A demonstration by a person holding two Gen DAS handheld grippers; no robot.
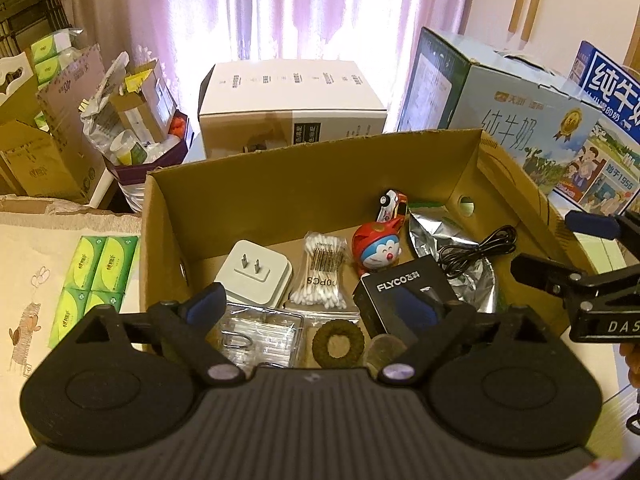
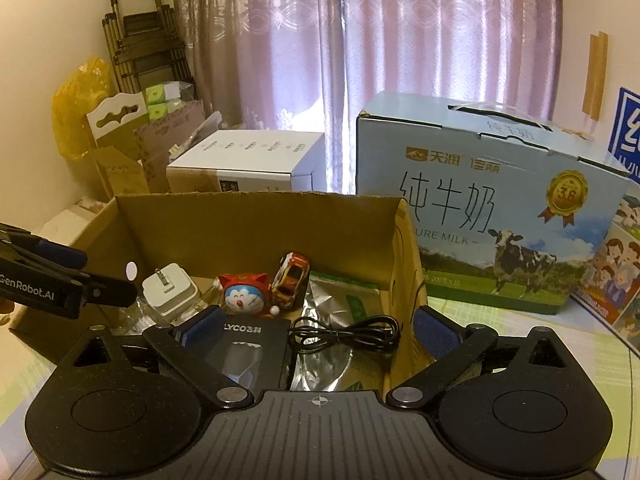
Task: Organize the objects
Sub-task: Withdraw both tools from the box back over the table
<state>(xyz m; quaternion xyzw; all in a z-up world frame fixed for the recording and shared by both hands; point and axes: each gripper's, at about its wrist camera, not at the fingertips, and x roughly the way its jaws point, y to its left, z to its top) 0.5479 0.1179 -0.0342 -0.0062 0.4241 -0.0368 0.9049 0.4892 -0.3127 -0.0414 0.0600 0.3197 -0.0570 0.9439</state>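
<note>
Both sets of jaws stand wide with nothing between the pads. Left gripper [image 1: 318, 304] hangs over the near edge of the cardboard box [image 1: 304, 168]; right gripper [image 2: 316, 326] hangs over the same box's near right corner, one finger inside the wall and one outside it.

Landmark: the cardboard box, open at the top. Contents, all loose on its floor:
- white plug adapter [image 1: 256, 274], near left, prongs up
- bundle of cotton swabs [image 1: 320, 272], just right of the adapter
- clear plastic case [image 1: 260, 332] and a brown ring [image 1: 338, 340] in a clear bag, along the near wall
- black razor box [image 2: 244, 350], near right
- black cable [image 2: 348, 334], coiled on a silver foil bag [image 1: 448, 232], against the right wall
- red-and-blue cat figure [image 2: 242, 294], centre, with a toy car [image 2: 290, 276] tilted just behind it

Outside the box: packs of green tissues [image 1: 96, 268] on the cloth to its left; a blue milk carton [image 2: 500, 208] to its right; a white box [image 1: 288, 100] behind it.

Judgement: neither gripper holds anything, so this reads as a gap between picks, with a fair part of the sorting seemingly done. The tissues look like the nearest loose item. Reaching them calls for swinging the left gripper out past the box's left wall, lowering it, and closing across a pack's short side.
</note>
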